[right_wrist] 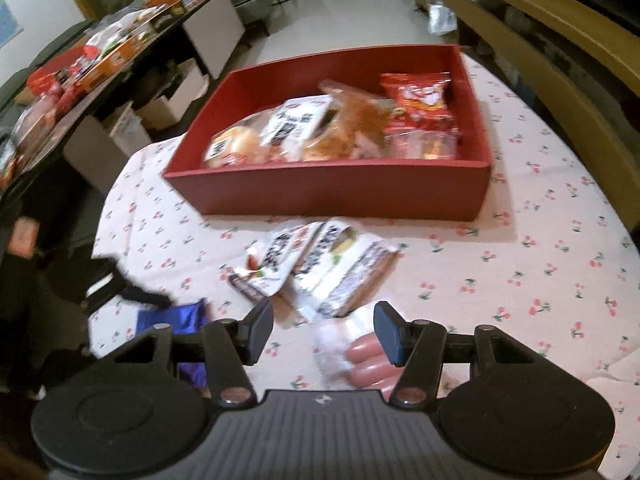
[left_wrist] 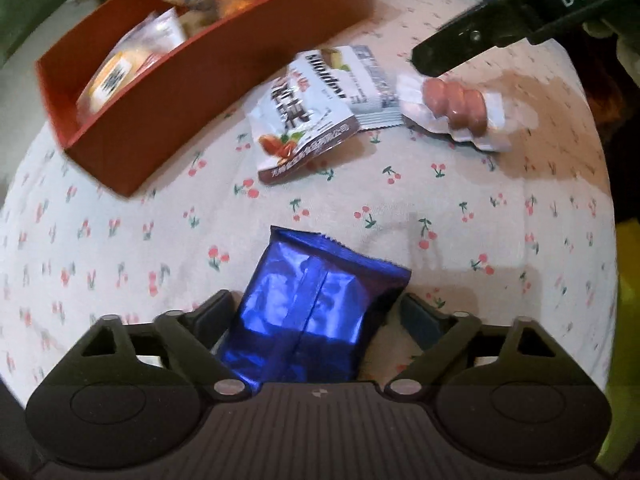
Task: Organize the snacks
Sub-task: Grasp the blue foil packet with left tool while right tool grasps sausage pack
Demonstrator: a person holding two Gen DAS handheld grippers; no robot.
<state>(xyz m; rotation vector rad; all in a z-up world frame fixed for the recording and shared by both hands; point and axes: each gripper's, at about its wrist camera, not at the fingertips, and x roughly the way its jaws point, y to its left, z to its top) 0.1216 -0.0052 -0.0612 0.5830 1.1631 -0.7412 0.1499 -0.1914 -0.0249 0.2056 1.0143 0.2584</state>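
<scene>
A shiny blue snack packet [left_wrist: 316, 312] lies on the cherry-print tablecloth between the fingers of my left gripper [left_wrist: 316, 308], whose jaws stand wide on either side of it without squeezing. It also shows in the right wrist view [right_wrist: 176, 320]. My right gripper [right_wrist: 324, 332] is open over a clear pack of pink sausages [right_wrist: 368, 360], which also shows in the left wrist view [left_wrist: 456, 108]. Two white snack packets [left_wrist: 300, 116] [left_wrist: 372, 84] lie in the middle. The red box [right_wrist: 328, 188] holds several snacks.
A dark side table [right_wrist: 80, 80] with many packages stands at the left. Wooden furniture [right_wrist: 540, 60] lies to the right of the table. The tablecloth [right_wrist: 540, 260] is bare at the right of the packets.
</scene>
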